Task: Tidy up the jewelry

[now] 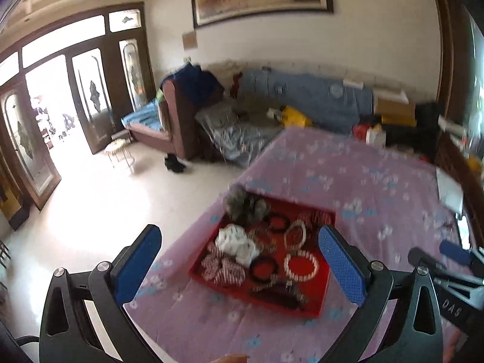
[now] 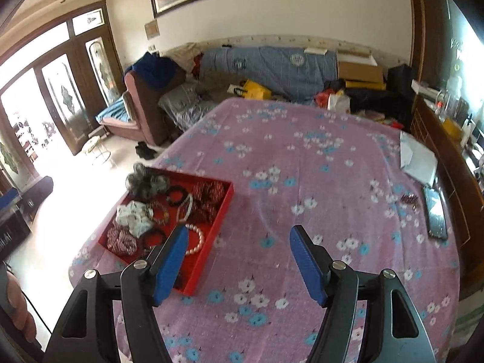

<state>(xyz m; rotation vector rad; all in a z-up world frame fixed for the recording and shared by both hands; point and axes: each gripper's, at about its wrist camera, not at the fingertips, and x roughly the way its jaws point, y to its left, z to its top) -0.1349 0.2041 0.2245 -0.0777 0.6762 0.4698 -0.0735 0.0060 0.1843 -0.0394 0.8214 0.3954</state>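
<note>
A red tray point(image 1: 328, 281) lies on the pink flowered bedspread point(image 1: 363, 181), also in the right wrist view point(image 2: 225, 202). It holds white bead bracelets point(image 1: 301, 265), black bracelets point(image 1: 263, 267), striped scrunchies point(image 1: 222, 267), a white scrunchie point(image 1: 236, 242), a grey scrunchie point(image 1: 243, 204) and a dark hair clip point(image 1: 279, 295). My left gripper point(image 1: 240, 261) is open and empty above the tray's near side. My right gripper point(image 2: 237, 261) is open and empty over the bedspread, right of the tray. A small dark red piece point(image 2: 410, 199) lies far right.
A phone point(image 2: 435, 211) and white papers point(image 2: 419, 160) lie at the bed's right edge beside a wooden cabinet point(image 2: 438, 133). A cluttered blue-covered sofa point(image 2: 272, 66) stands behind the bed. The floor point(image 1: 90, 205) and glass doors point(image 1: 90, 90) are on the left.
</note>
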